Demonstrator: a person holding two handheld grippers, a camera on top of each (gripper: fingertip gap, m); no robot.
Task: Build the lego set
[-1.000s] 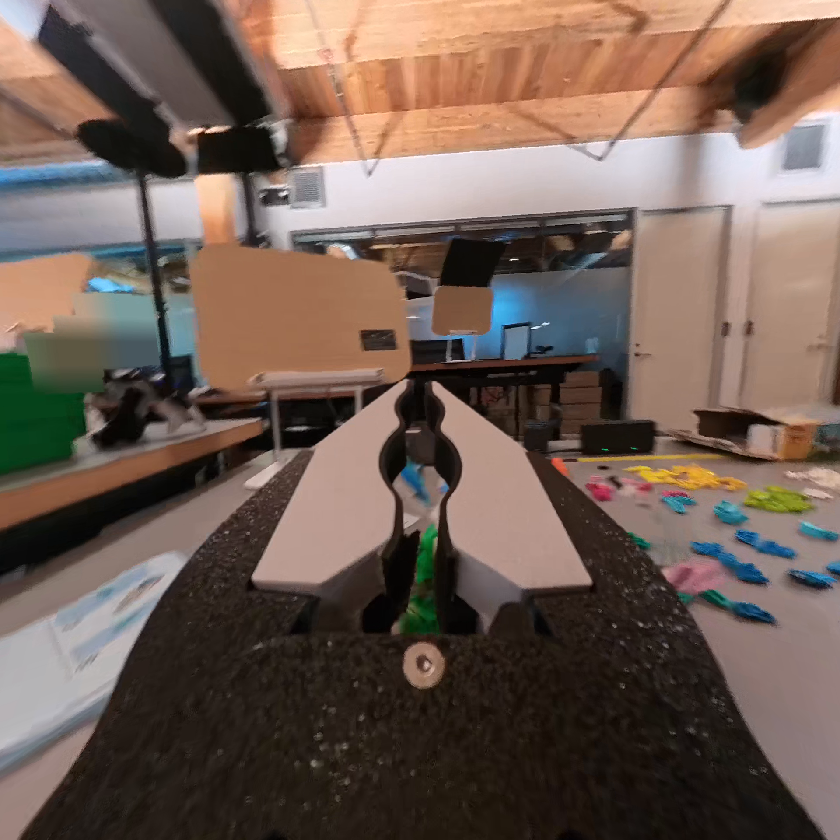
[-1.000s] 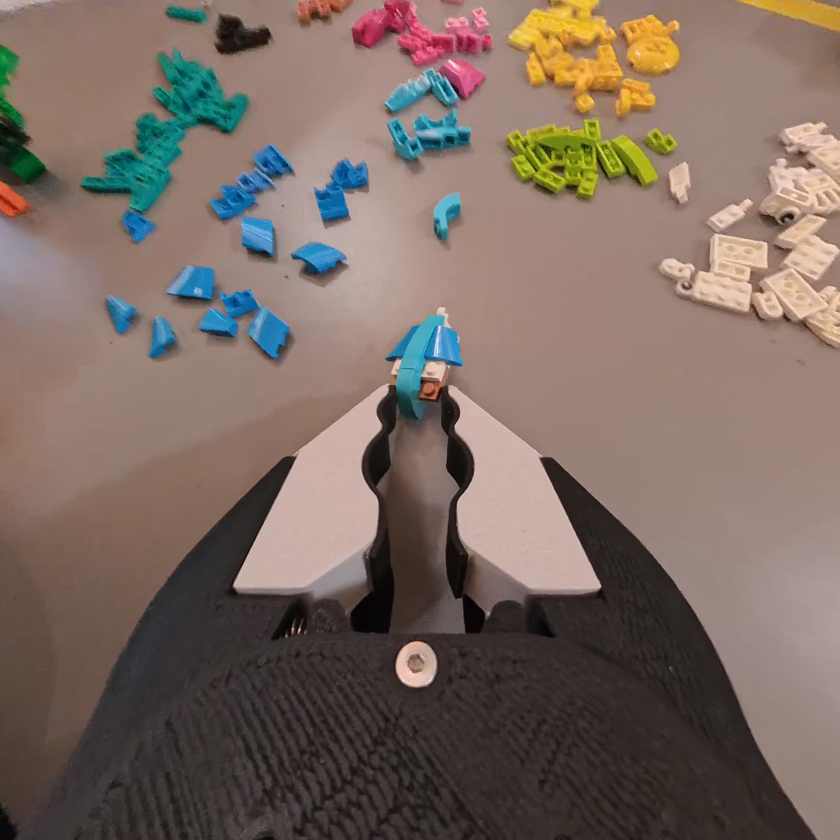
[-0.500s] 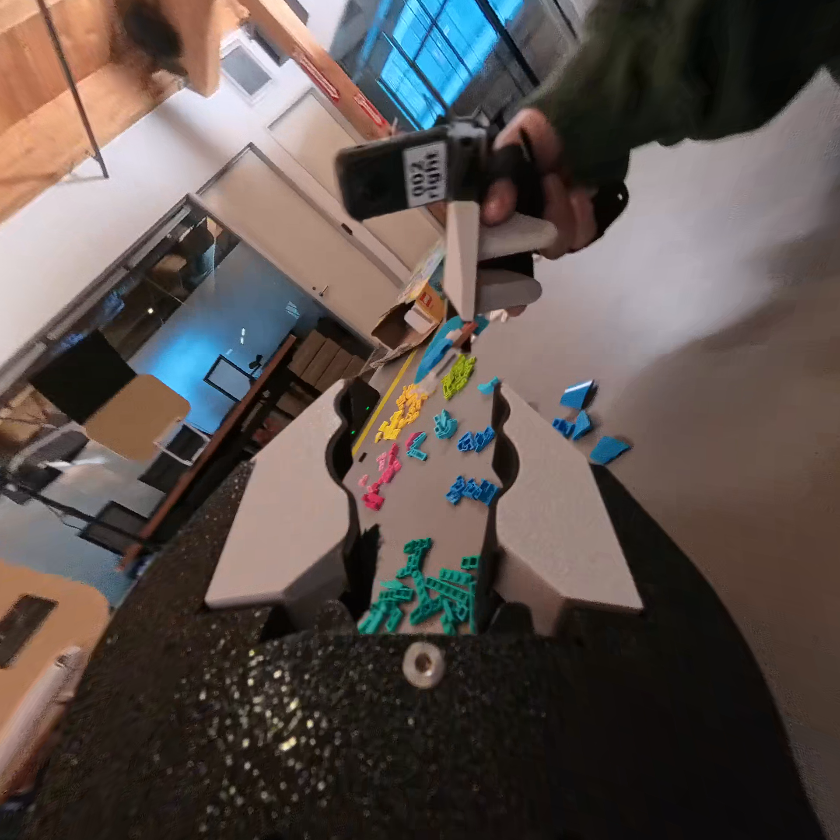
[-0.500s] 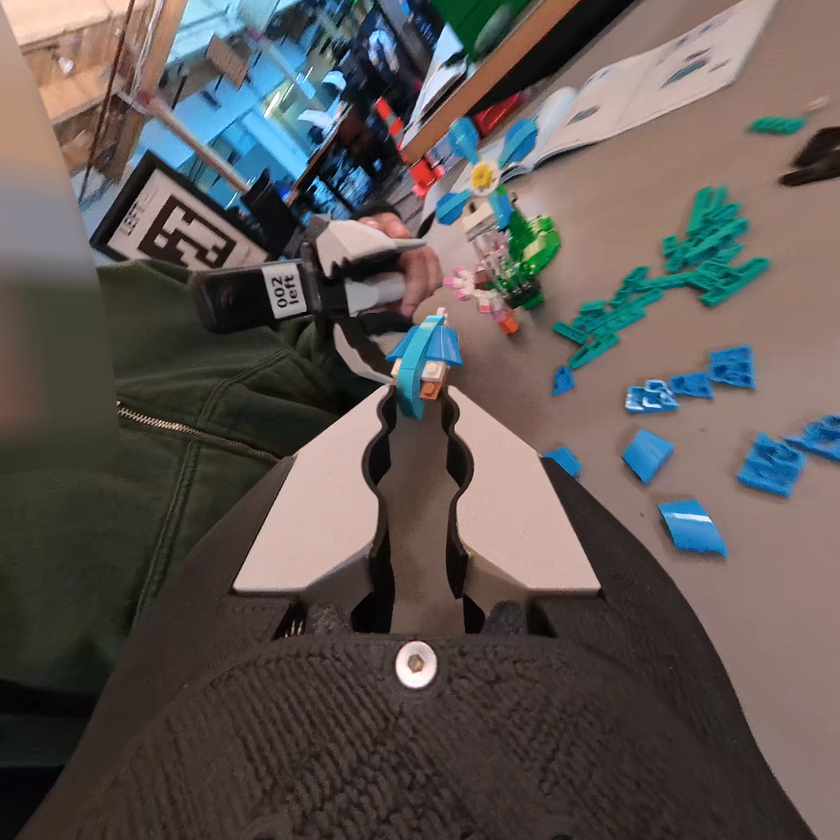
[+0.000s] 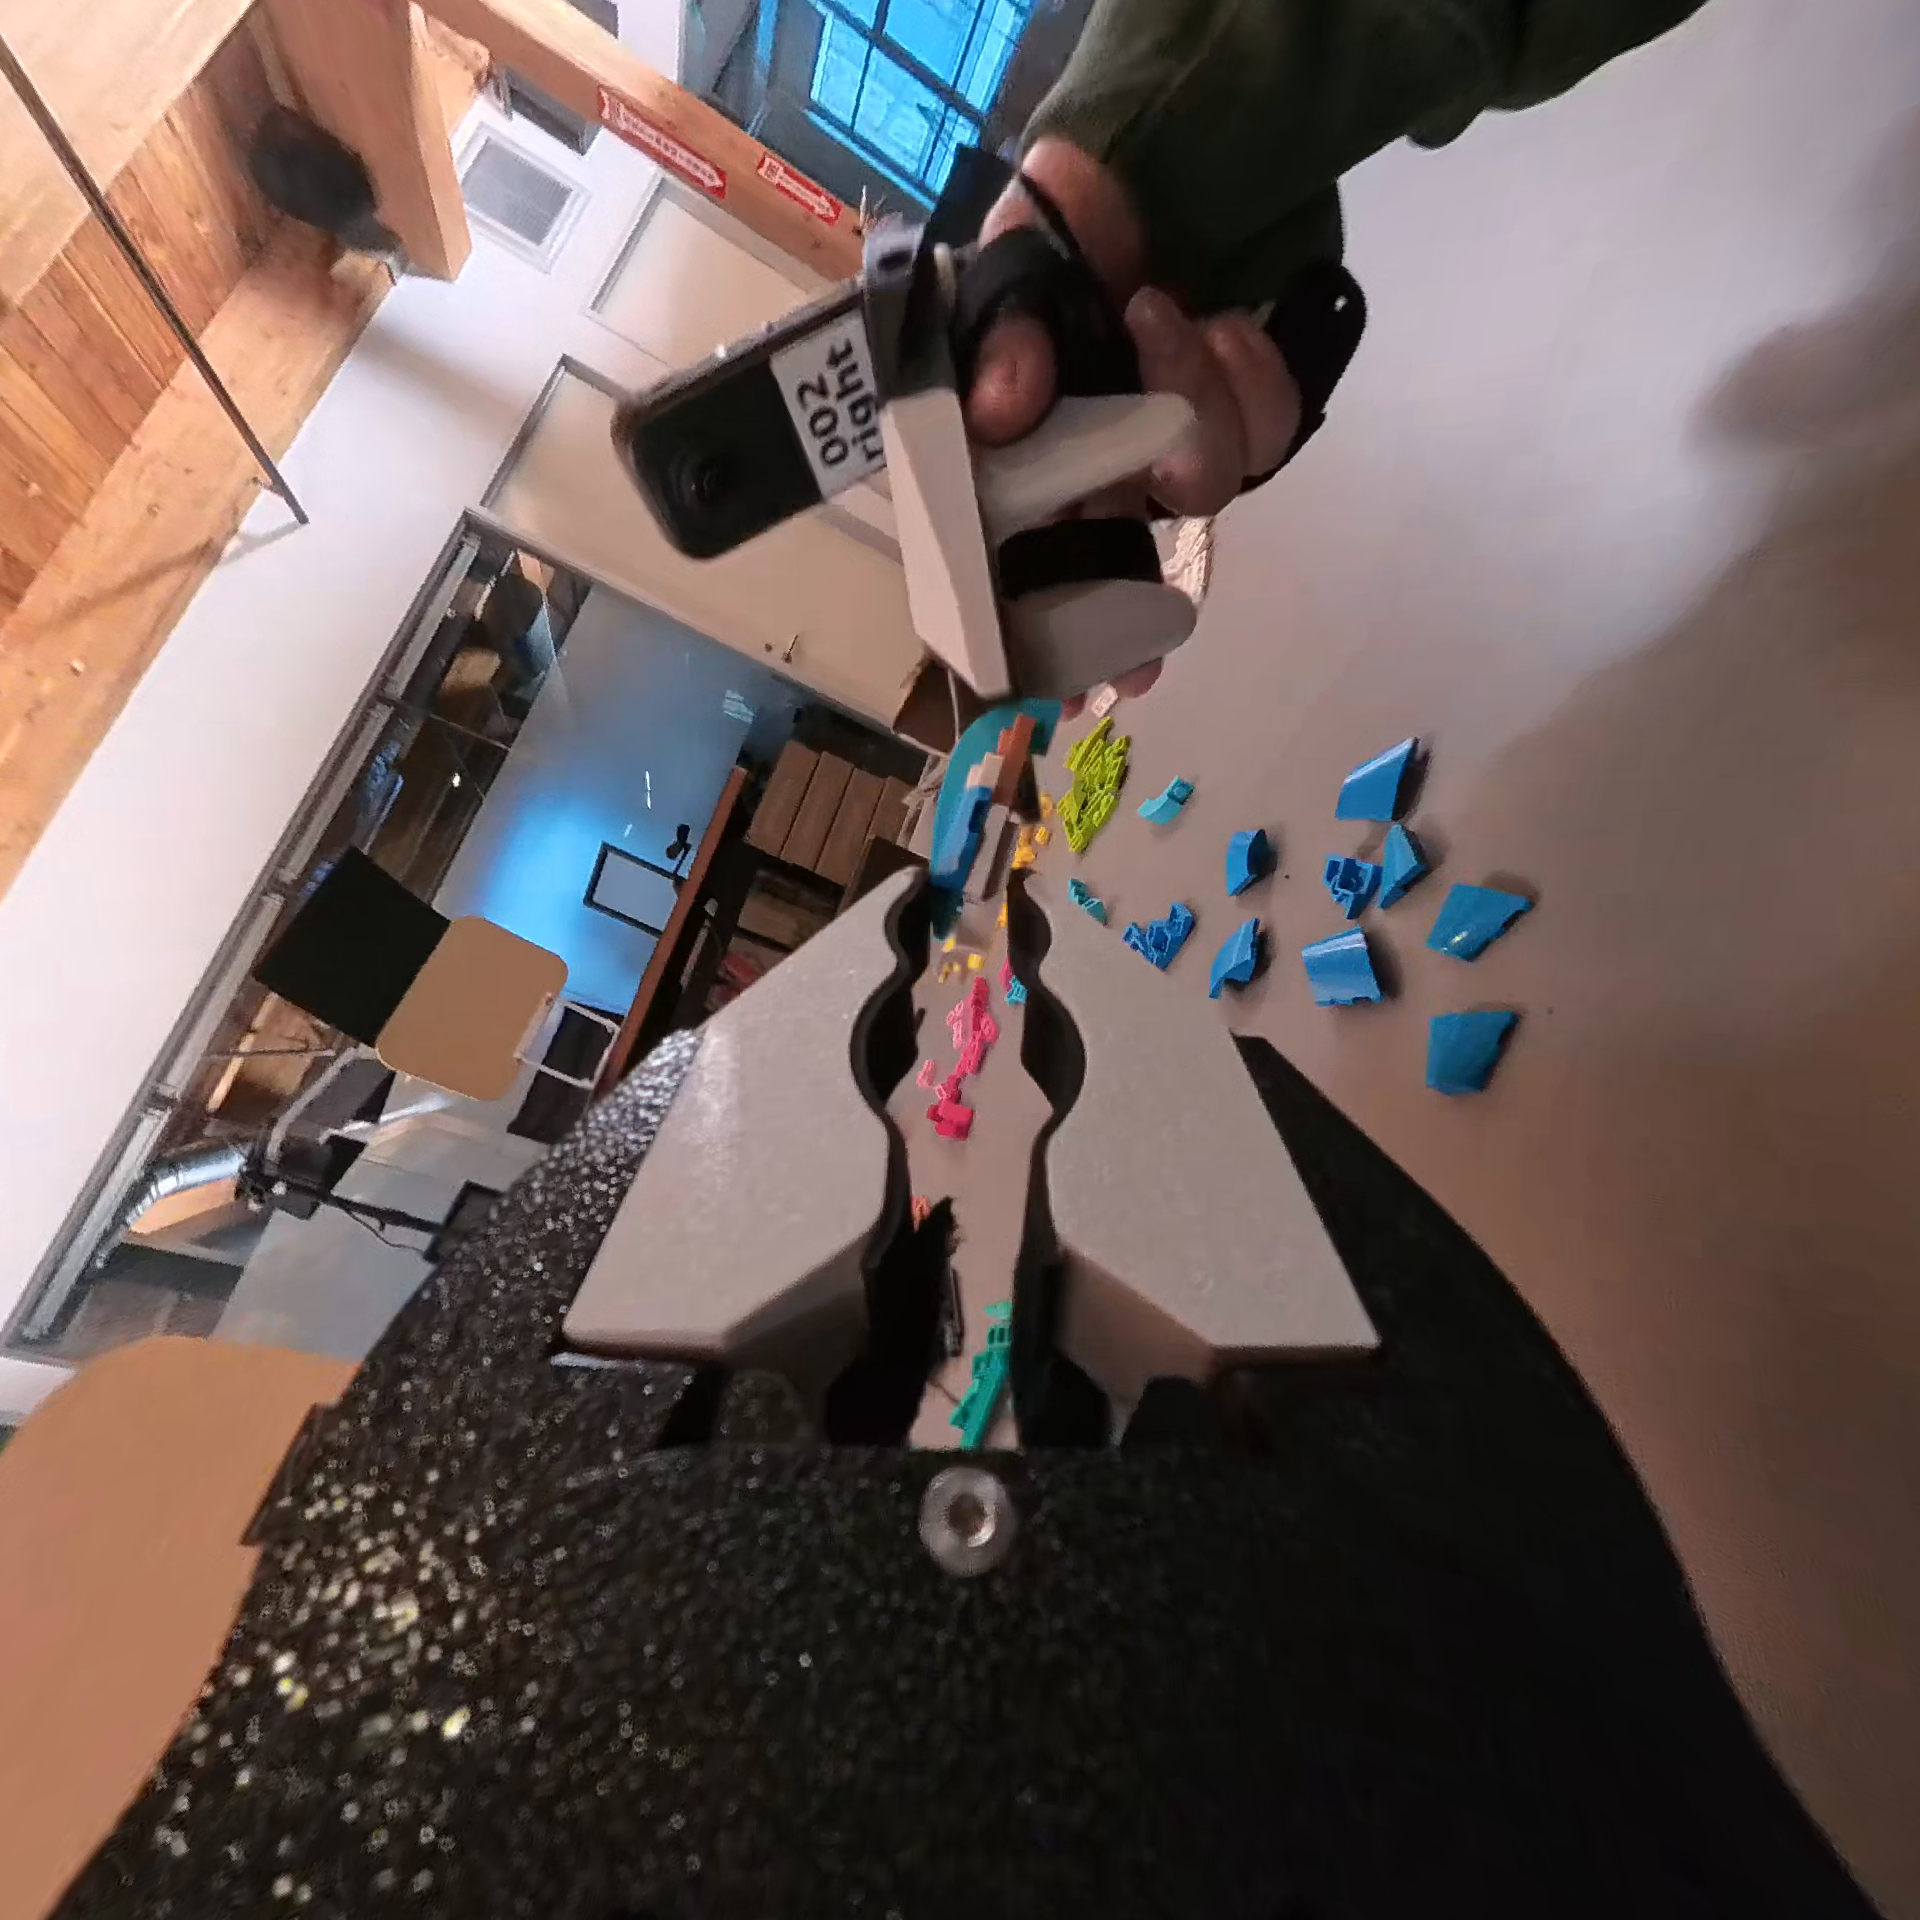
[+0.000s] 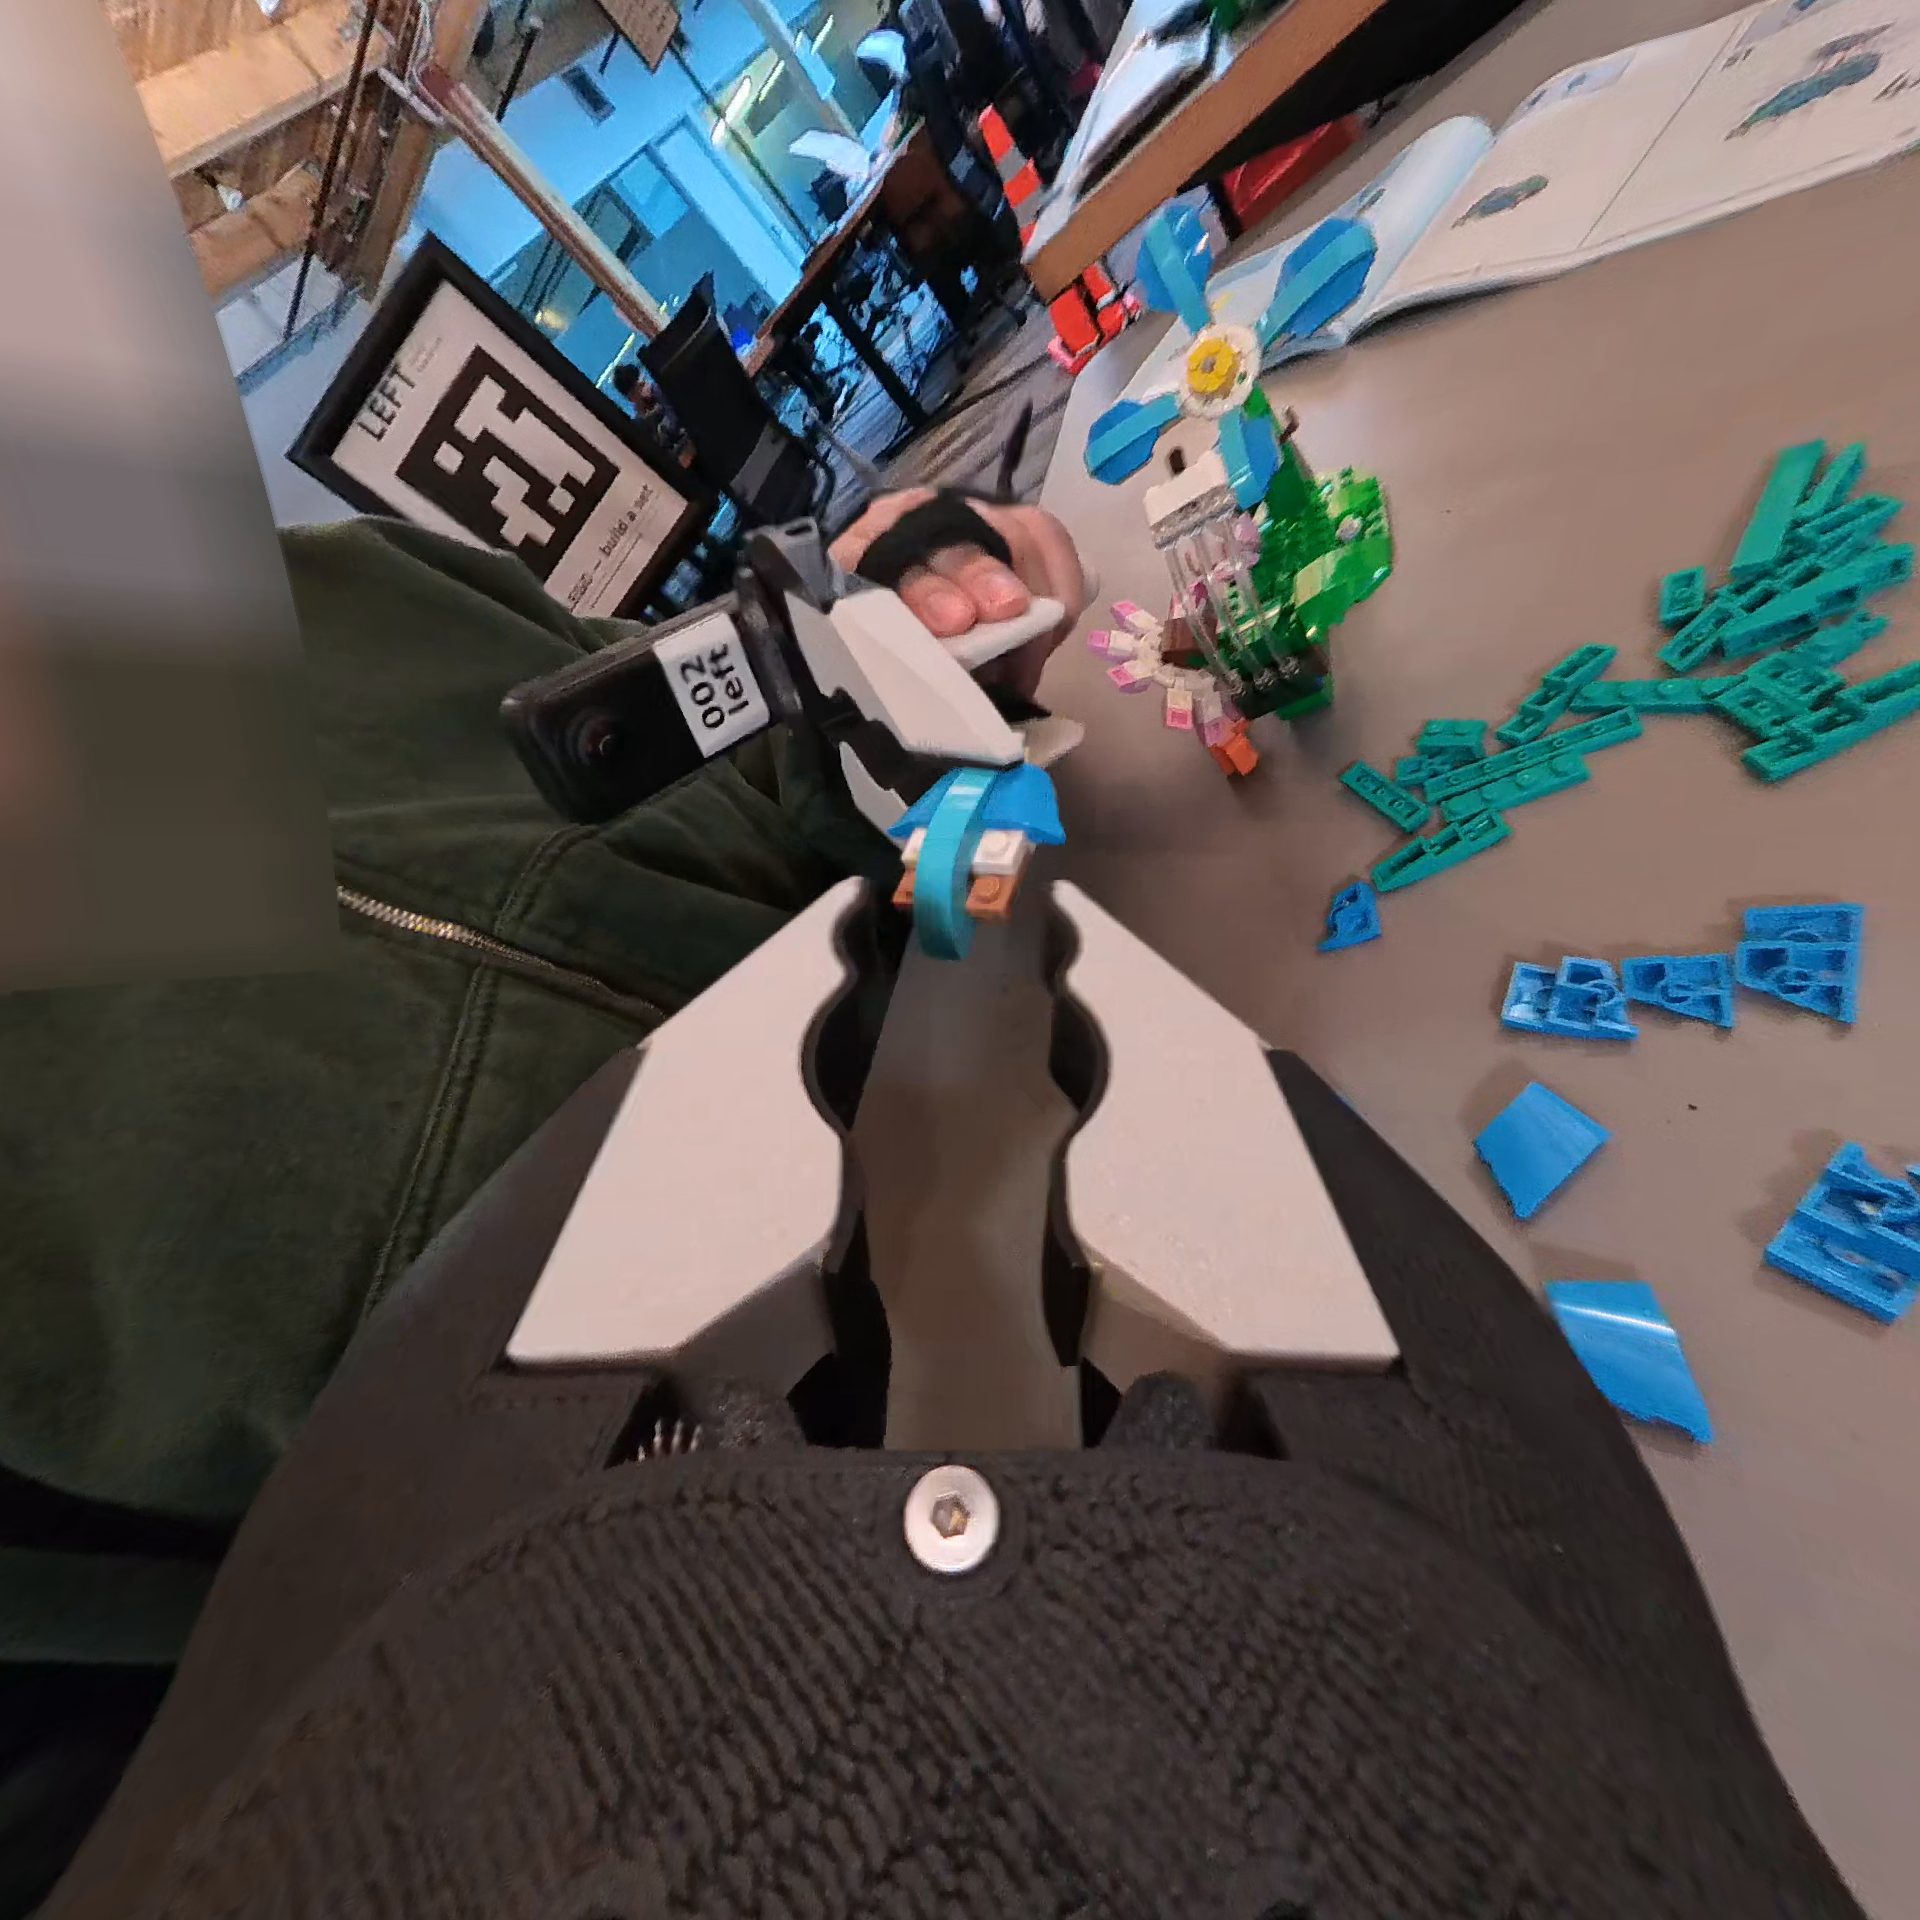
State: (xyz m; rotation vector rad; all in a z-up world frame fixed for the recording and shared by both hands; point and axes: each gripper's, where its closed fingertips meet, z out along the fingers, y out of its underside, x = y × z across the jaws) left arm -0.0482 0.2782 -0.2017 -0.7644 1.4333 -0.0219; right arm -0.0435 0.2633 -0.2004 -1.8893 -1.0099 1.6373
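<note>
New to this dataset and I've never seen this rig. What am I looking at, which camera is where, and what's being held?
There is no robot here. A person holds a two-finger gripper in each hand, and each has a camera looking along its fingers. One picture looks out from the left gripper, the other from the right gripper, and they face each other. The right gripper pinches a small blue petal assembly. The left gripper's tips meet its far end, but it's unclear whether they grip it. On the grey table lie loose teal pieces and blue pieces, a half-built flower model and an open instruction booklet.
</note>
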